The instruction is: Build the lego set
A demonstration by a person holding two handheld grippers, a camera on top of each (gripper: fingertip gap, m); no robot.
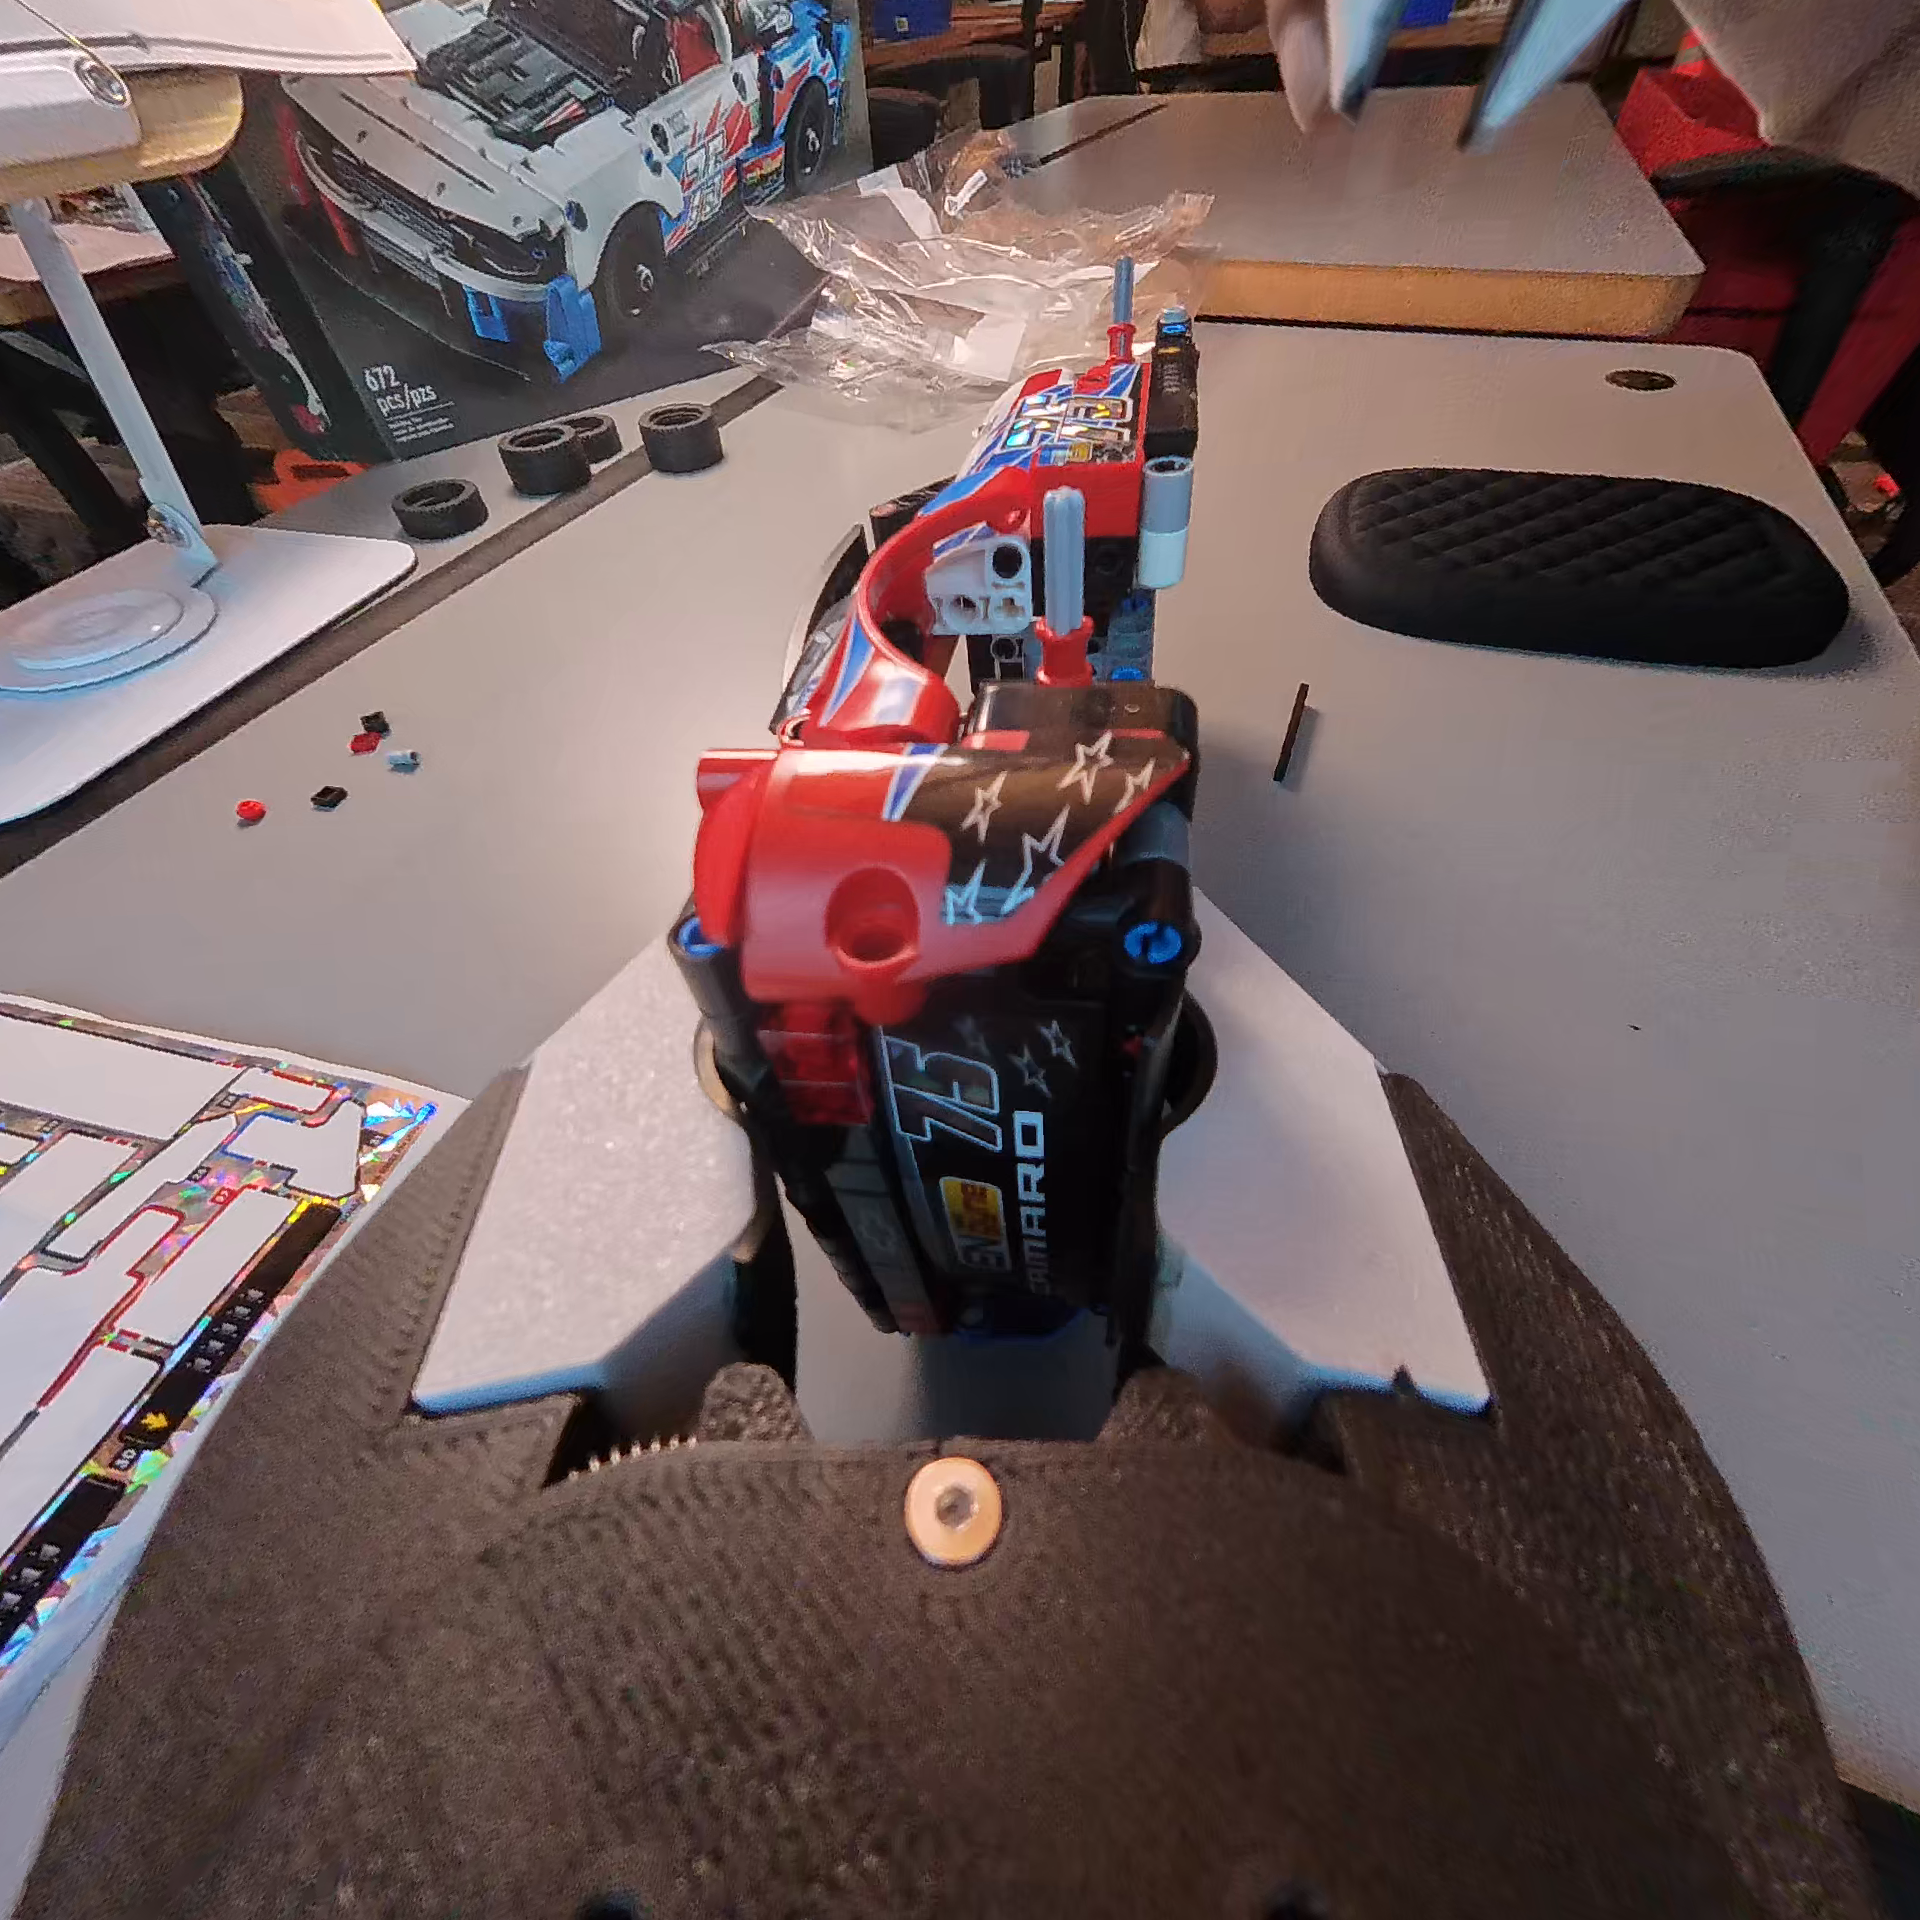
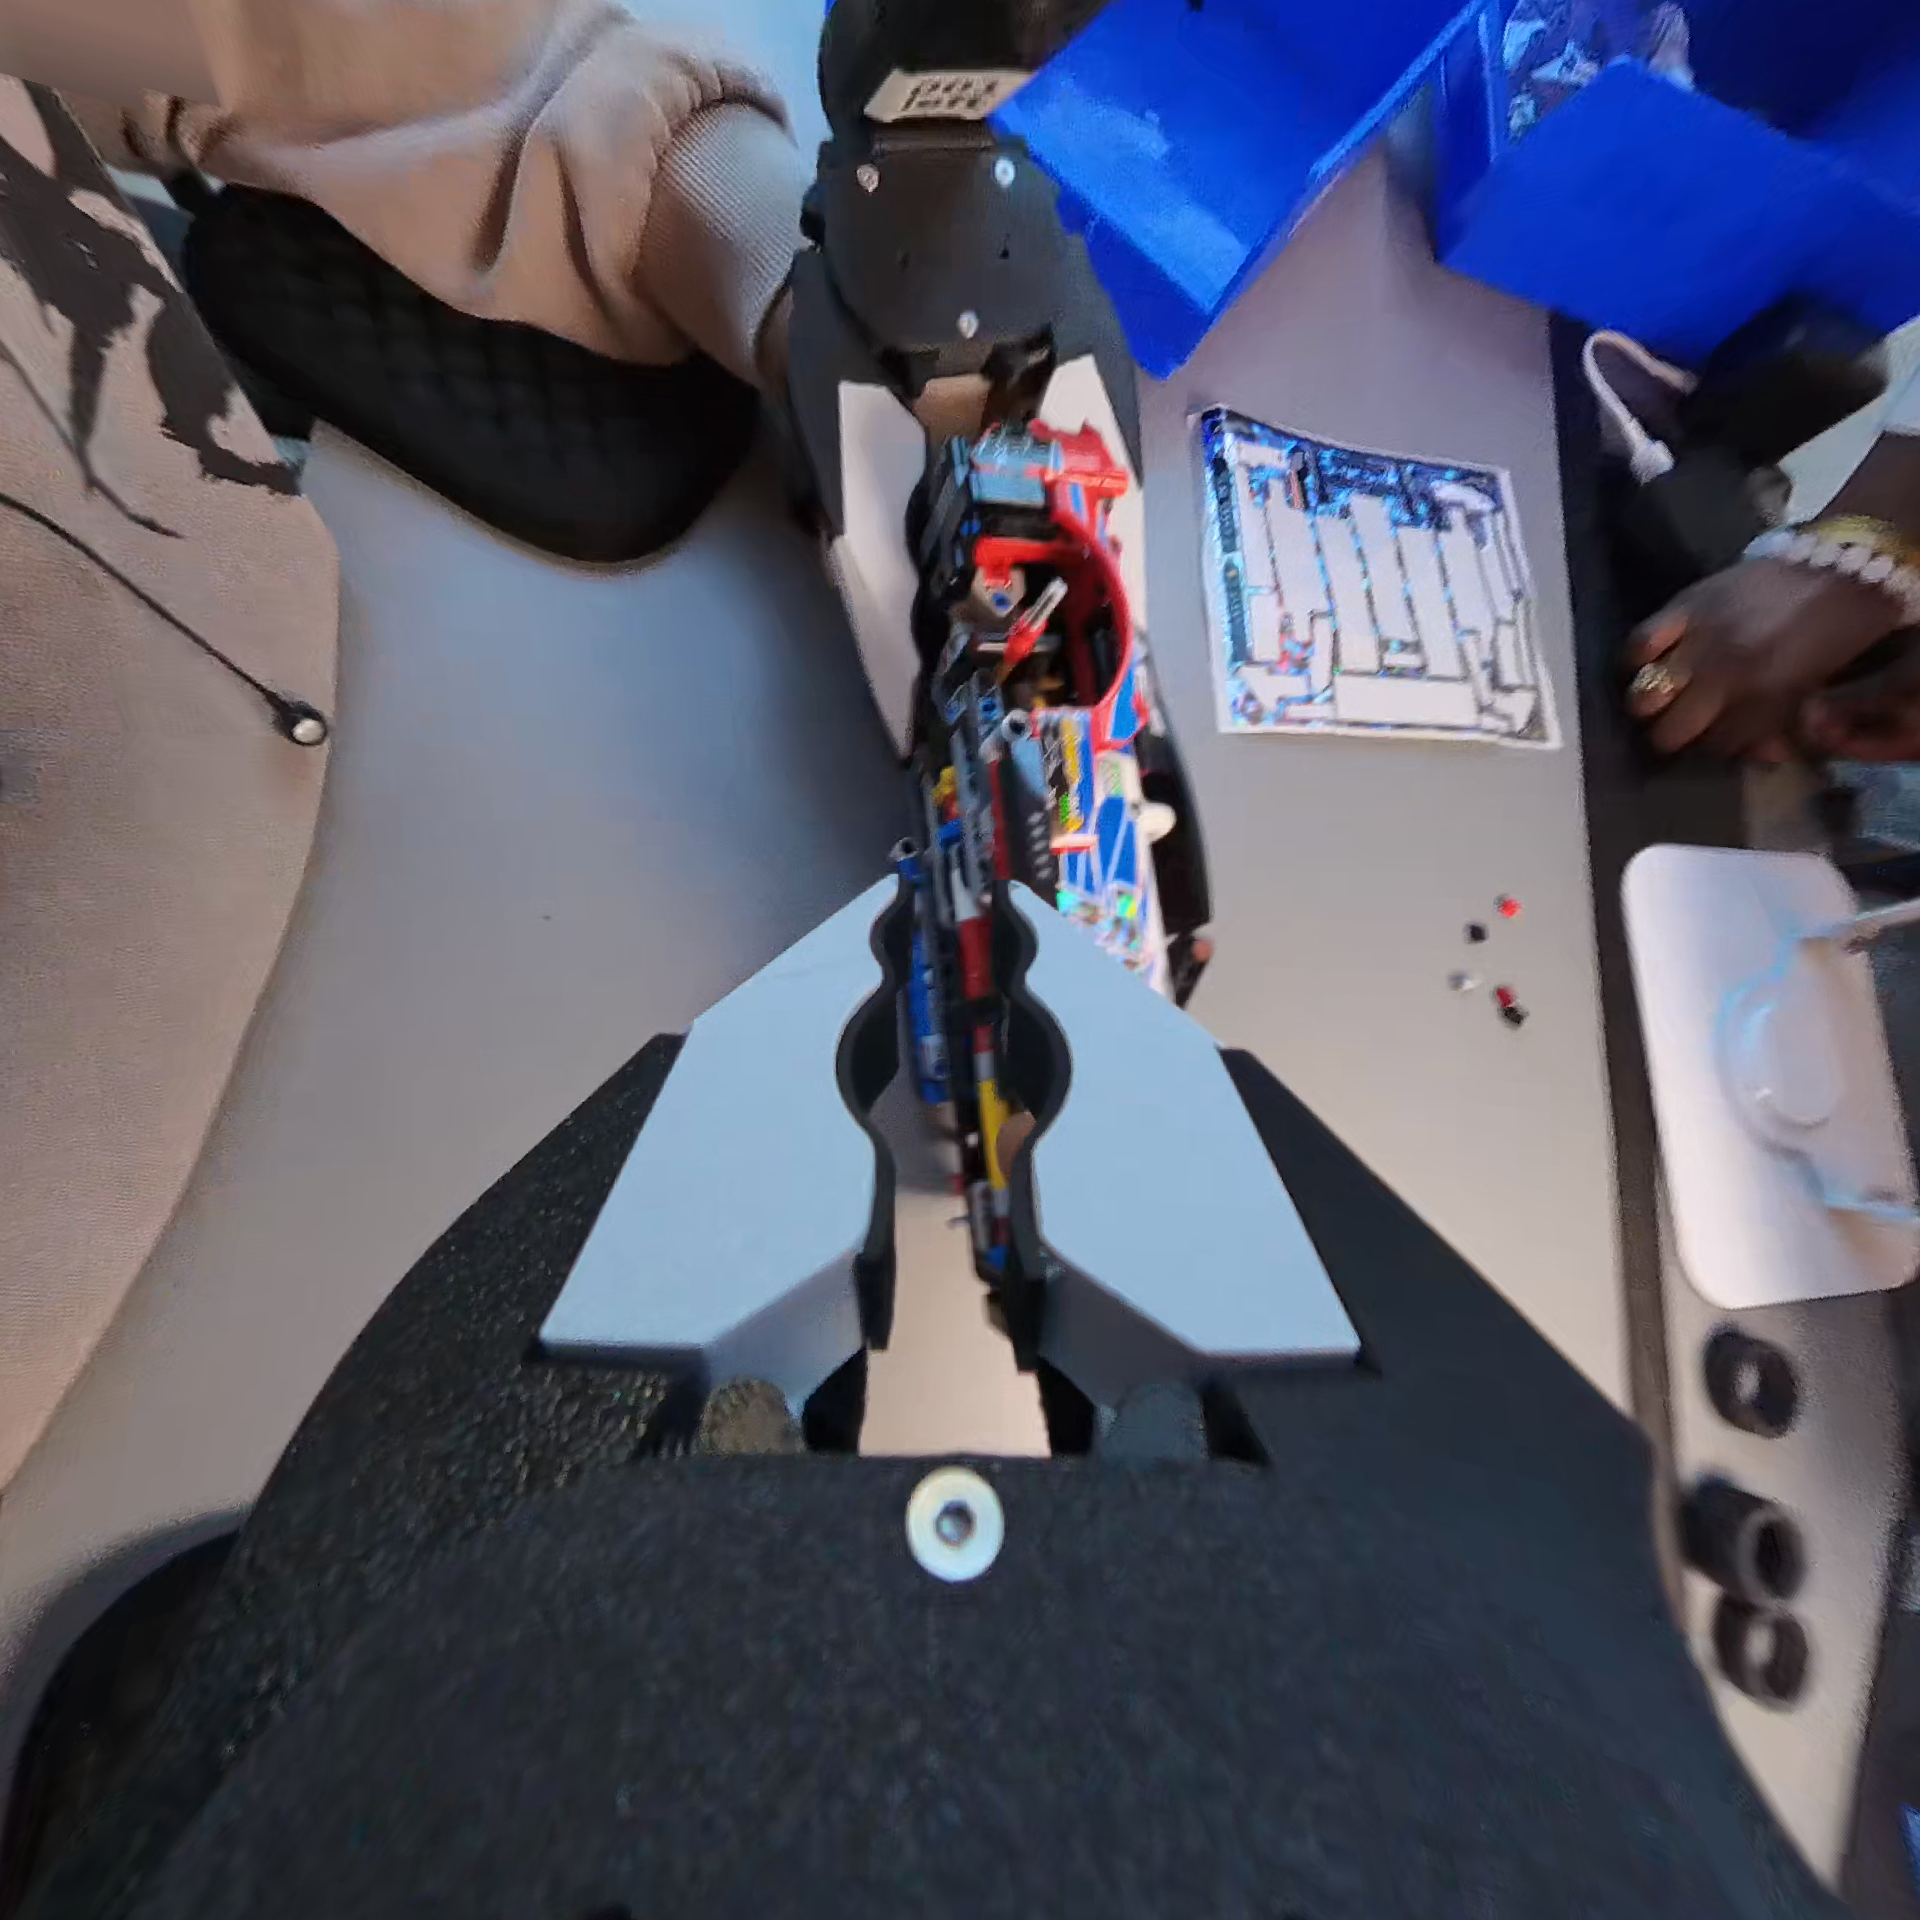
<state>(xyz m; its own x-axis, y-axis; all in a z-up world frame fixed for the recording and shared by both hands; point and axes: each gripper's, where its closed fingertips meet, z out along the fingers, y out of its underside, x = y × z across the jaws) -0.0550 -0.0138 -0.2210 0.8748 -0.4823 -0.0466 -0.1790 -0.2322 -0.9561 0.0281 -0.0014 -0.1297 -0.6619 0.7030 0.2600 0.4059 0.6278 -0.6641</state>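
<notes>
The partly built lego car (image 1: 977,935), red and black with star stickers, is held on its side above the grey table (image 1: 1455,935). My left gripper (image 1: 935,1039) is shut on its rear end. In the right wrist view the car (image 2: 1039,623) runs away from the camera to the left gripper (image 2: 935,312) at the top. My right gripper (image 2: 956,904) hovers above the car's near end with its fingers a little apart and nothing clamped. It shows high at the top right of the left wrist view (image 1: 1455,73).
A sticker sheet (image 1: 156,1247) (image 2: 1371,582), several black tyres (image 1: 551,457) (image 2: 1756,1538), small loose pieces (image 1: 353,758) (image 2: 1496,956), a black axle (image 1: 1291,732), a black wrist rest (image 1: 1579,566), plastic bags (image 1: 966,270), the set's box (image 1: 520,208), a lamp base (image 1: 156,623), blue bins (image 2: 1455,156), another person's hand (image 2: 1745,655). One gripper's finger ends stand about 12 centimetres off the other's.
</notes>
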